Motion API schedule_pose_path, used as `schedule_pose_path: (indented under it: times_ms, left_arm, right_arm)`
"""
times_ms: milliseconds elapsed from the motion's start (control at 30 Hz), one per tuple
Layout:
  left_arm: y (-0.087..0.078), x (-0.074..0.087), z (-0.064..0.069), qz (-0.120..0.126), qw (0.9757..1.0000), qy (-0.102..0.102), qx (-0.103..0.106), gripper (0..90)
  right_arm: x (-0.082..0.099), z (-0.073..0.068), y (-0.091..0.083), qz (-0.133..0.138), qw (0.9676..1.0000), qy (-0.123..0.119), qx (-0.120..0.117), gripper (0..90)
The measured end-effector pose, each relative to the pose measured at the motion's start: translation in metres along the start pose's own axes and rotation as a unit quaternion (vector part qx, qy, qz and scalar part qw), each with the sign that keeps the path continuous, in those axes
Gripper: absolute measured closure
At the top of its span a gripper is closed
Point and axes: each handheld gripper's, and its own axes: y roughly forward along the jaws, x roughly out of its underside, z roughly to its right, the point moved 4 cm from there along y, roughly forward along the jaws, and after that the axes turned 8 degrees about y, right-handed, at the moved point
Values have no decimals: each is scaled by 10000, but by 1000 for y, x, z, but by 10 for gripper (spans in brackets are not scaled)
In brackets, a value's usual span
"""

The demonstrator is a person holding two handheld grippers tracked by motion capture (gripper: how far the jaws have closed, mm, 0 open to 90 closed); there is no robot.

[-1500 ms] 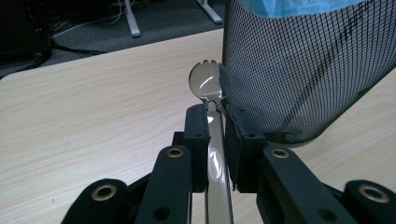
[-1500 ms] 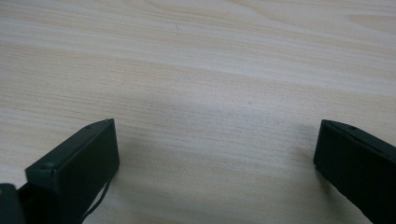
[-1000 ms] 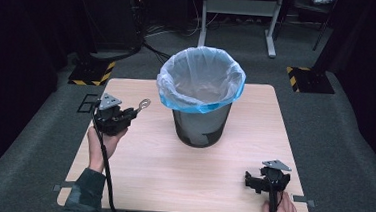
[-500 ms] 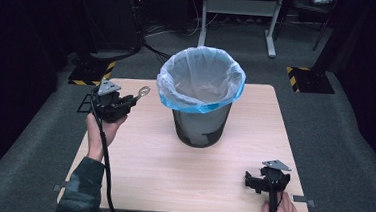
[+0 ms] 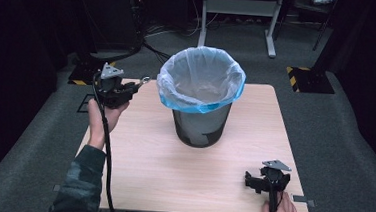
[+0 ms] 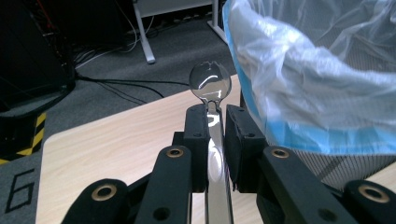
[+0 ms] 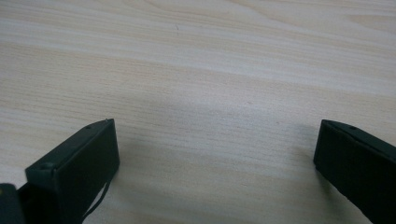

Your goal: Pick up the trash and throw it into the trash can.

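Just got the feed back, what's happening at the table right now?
The left gripper is shut on a clear plastic spoon, held above the table's far left corner with the spoon's bowl pointing toward the lined trash bin in the middle of the table. The spoon is beside the bin's rim, not over its opening. The right gripper is open and low over bare wood at the near right corner.

Light wooden table (image 5: 138, 147) on grey carpet floor (image 5: 353, 147), dark dim room, white metal stand legs (image 5: 271, 39) behind the table, black cables (image 5: 155, 38) on the floor, yellow and black striped plates (image 5: 303, 80) at both sides
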Motion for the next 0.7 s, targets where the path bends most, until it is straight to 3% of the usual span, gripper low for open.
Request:
schedule_pose_path:
  times_ms: [200,400,700]
  left_arm:
    - [5,-15,-3,37,10000,-2,9,792]
    - [11,-32,-9,80,9998,-144,109,791]
    - [13,-51,-10,162,9997,-117,152,791]
  right_arm:
    - [0,0,0,0,10000,1,0,0]
    - [0,0,0,0,10000,1,2,0]
    - [0,0,0,0,10000,0,-1,0]
